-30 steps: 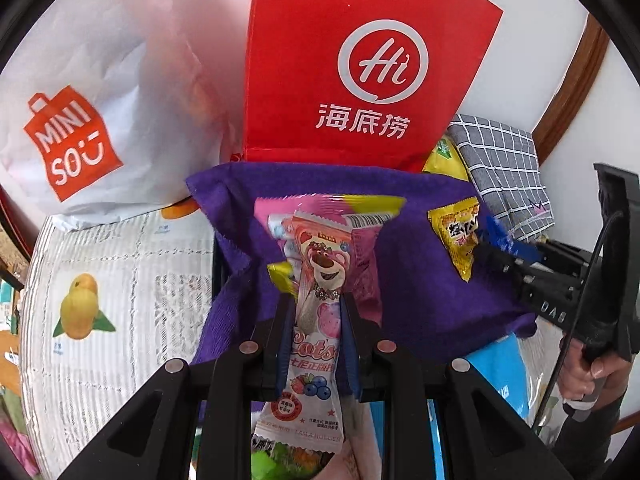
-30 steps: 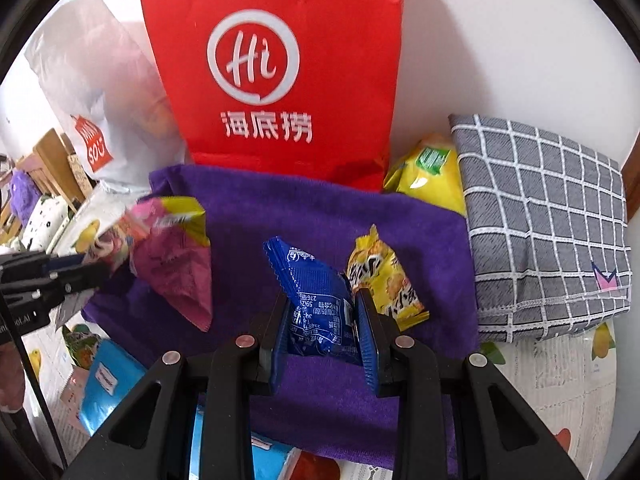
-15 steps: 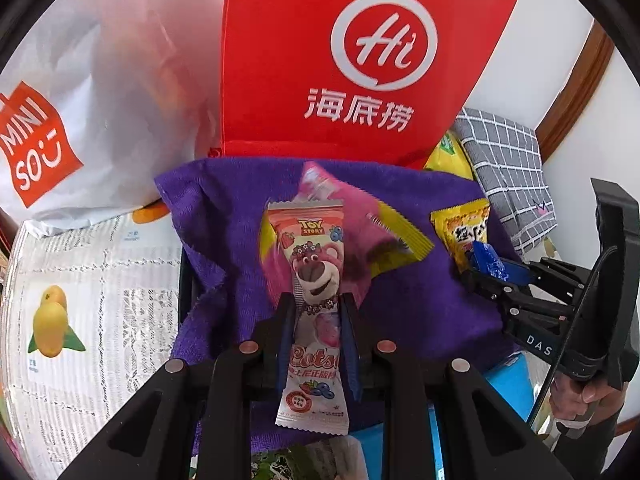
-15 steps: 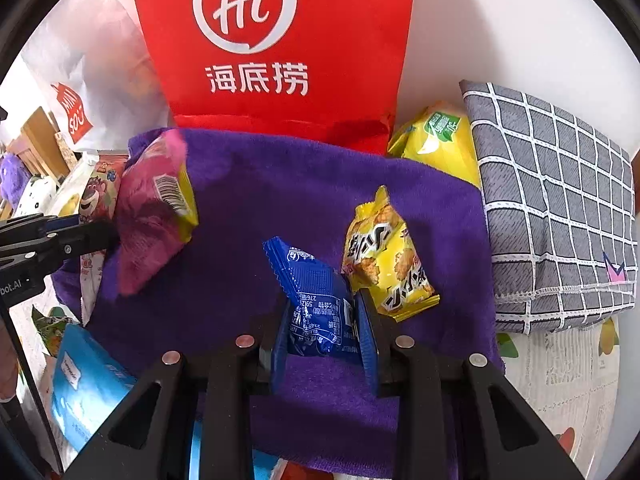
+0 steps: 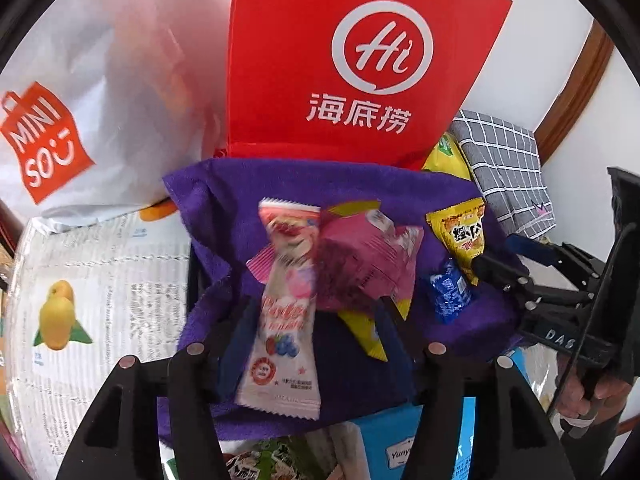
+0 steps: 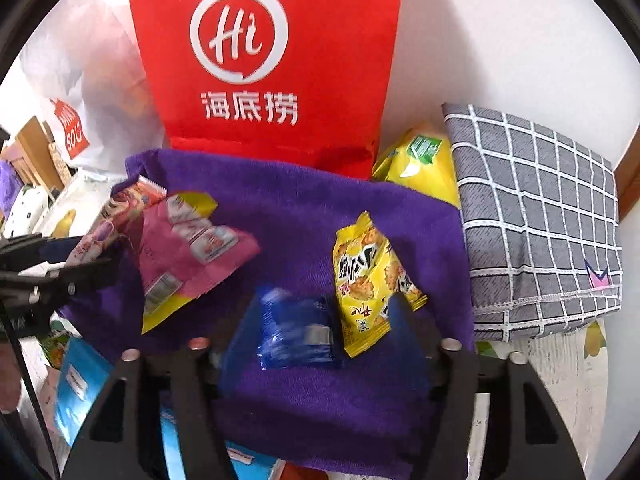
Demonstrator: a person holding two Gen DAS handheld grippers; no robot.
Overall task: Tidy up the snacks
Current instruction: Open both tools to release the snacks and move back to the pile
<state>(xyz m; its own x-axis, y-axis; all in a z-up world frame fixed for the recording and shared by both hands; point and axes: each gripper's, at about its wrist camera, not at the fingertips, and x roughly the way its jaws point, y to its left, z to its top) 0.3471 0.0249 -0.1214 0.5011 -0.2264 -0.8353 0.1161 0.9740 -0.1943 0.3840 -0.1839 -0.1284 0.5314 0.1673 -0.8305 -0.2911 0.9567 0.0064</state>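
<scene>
1. Left gripper (image 5: 316, 328): the jaws are opening, and the fingers (image 5: 240, 336) stand apart from the bear-print wrapper (image 5: 286, 320). The wrapper lies between them on the purple towel (image 5: 224, 208), blurred, no pad pressing on it.
2. Right gripper (image 6: 320, 332): the jaws are opening. The blue packet (image 6: 296, 332) sits between the spread fingers (image 6: 408, 328), blurred, resting on the towel and not clamped.
3. Pink-and-yellow bag (image 5: 364, 264): it lies on the towel just beside the bear-print wrapper and overlaps that wrapper's right edge. In the right wrist view it (image 6: 188, 256) lies left of the blue packet.
4. Yellow cracker packet (image 6: 368, 280): it lies flat on the towel, its lower left edge touching or just beside the blue packet.
5. Light-blue pouch (image 5: 404, 444): it shows at the towel's near edge, partly covered by it.
6. Printed table cover (image 5: 100, 280): white with a lemon motif, it lies under the towel and extends to the left.
7. Person's hand (image 5: 580, 396): at the right edge of the left wrist view, it grips the handle of the right gripper.
8. Grey checked cloth (image 6: 536, 216): folded, it lies right of the towel.
9. Large yellow bag (image 6: 420, 160): it sits between the red bag and the checked cloth.
10. Red paper bag (image 6: 264, 60): it stands upright at the towel's far edge, against the wall.
11. White shopping bag (image 5: 80, 100): it stands left of the red bag.
</scene>
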